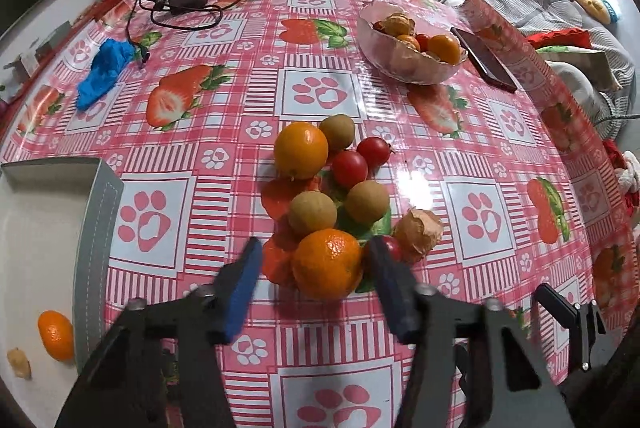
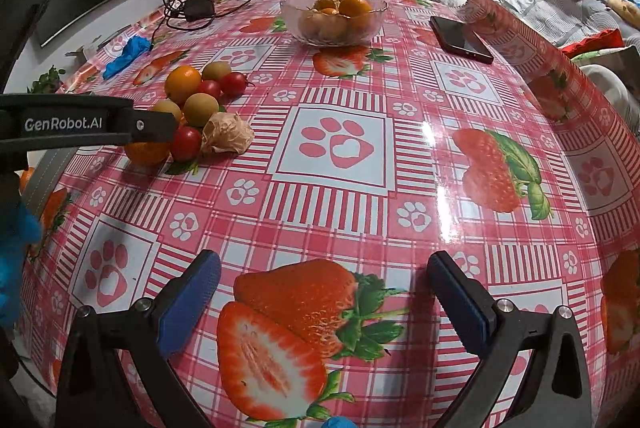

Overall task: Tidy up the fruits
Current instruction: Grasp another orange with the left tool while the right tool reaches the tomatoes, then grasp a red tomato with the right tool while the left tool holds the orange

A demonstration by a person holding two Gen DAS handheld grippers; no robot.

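The surface [image 1: 500, 132] carries a glass bowl [image 1: 404, 68] toward its far edge and loose fruit mid-surface — there the left tongs [image 1: 316, 260] straddle the nearest orange [image 1: 326, 264], pads apart — while the right tongs [image 2: 324, 288] hang spread, empty.

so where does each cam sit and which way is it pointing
Left wrist: on the left gripper, angled down at the loose fruit pile; its fingers flank the nearest orange.
Right wrist: on the right gripper, angled down at bare tablecloth; its own fingers show, jaws wide.
Shared: fruit pile, glass bowl, phone; the right view also catches the left gripper.
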